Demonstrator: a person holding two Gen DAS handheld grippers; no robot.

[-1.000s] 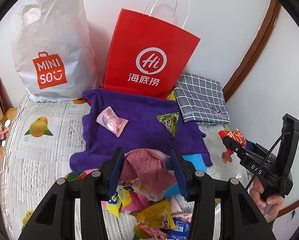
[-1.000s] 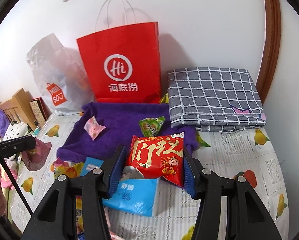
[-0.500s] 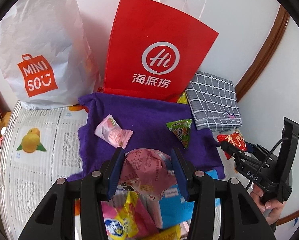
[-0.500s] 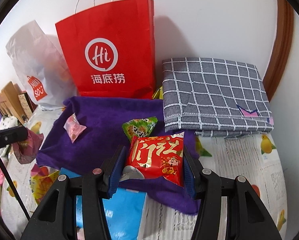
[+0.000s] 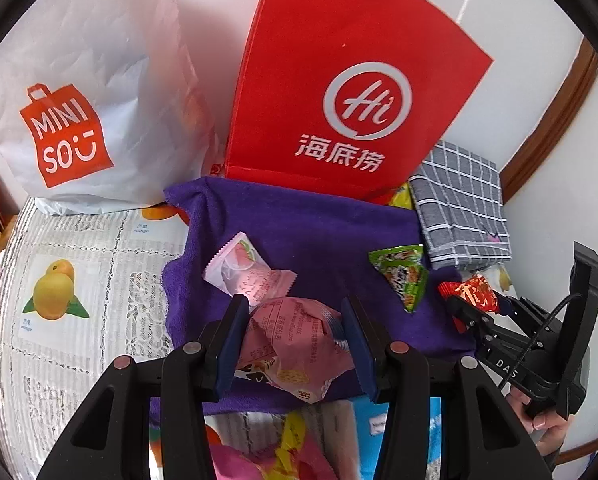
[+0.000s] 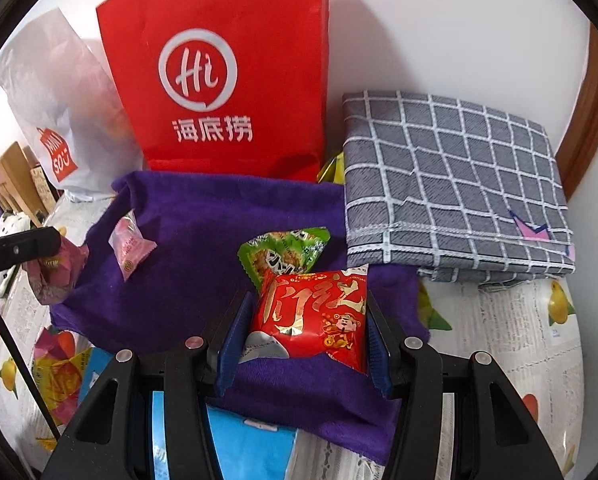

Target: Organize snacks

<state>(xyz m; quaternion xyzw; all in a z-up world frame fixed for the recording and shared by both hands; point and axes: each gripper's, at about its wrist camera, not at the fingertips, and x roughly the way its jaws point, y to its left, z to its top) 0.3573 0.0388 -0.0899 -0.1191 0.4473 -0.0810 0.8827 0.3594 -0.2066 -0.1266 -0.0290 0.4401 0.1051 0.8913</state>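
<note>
L gripper [image 5: 293,340] grips pink snack pack [image 5: 295,354], R gripper [image 6: 305,330] red snack pack [image 6: 319,320].

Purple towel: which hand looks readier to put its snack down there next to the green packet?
Probably the right. Its gripper holds the red snack bag just in front of the green packet on the purple towel. The left gripper holds its pink packet nearer the pink candy.

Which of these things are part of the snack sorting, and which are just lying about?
Part of the job:
- pink snack packet in the left gripper
- red snack packet in the right gripper
- green snack packet
- small pink sweet
- purple towel

Lying about:
- red paper bag
- white plastic bag
- checked cloth
</note>
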